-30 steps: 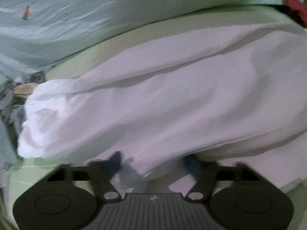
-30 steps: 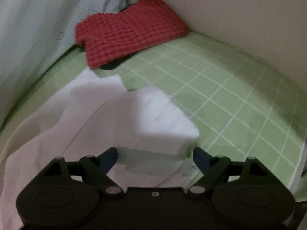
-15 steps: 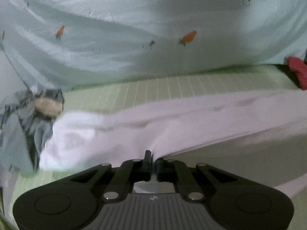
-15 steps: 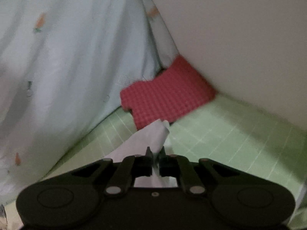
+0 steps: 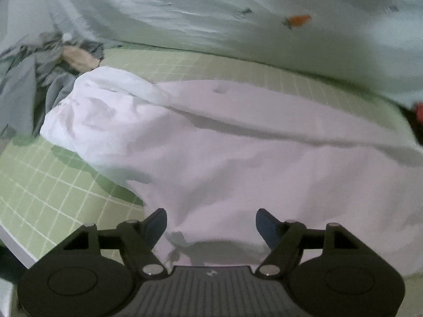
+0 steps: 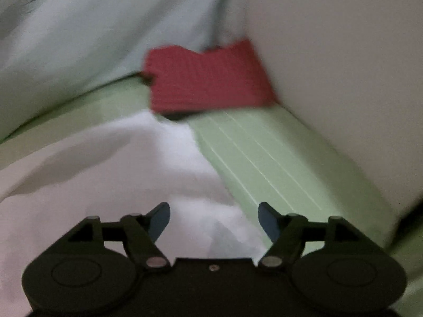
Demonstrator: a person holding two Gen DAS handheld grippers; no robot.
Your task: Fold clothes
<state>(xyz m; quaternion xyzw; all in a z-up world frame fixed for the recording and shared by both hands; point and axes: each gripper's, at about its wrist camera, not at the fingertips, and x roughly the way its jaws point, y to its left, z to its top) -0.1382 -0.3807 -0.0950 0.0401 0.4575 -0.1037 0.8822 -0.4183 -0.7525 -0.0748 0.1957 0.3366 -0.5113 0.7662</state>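
In the left wrist view, the left gripper (image 5: 211, 223), clenched on the white garment (image 5: 238, 153) half a second ago, now stands released, its blue-padded fingers (image 5: 156, 224) wide apart over the garment's near edge. The garment has dropped back and lies spread and wrinkled on the green checked sheet (image 5: 53, 185), with a grey heap of clothes (image 5: 31, 74) at its far left end and a pale printed quilt (image 5: 238, 21) behind. No writing can be read.

In the right wrist view, the right gripper (image 6: 213, 220) has likewise let go and gapes above the garment's right corner (image 6: 132, 171). A red folded cloth (image 6: 206, 79) lies beyond, against the wall (image 6: 343, 66)
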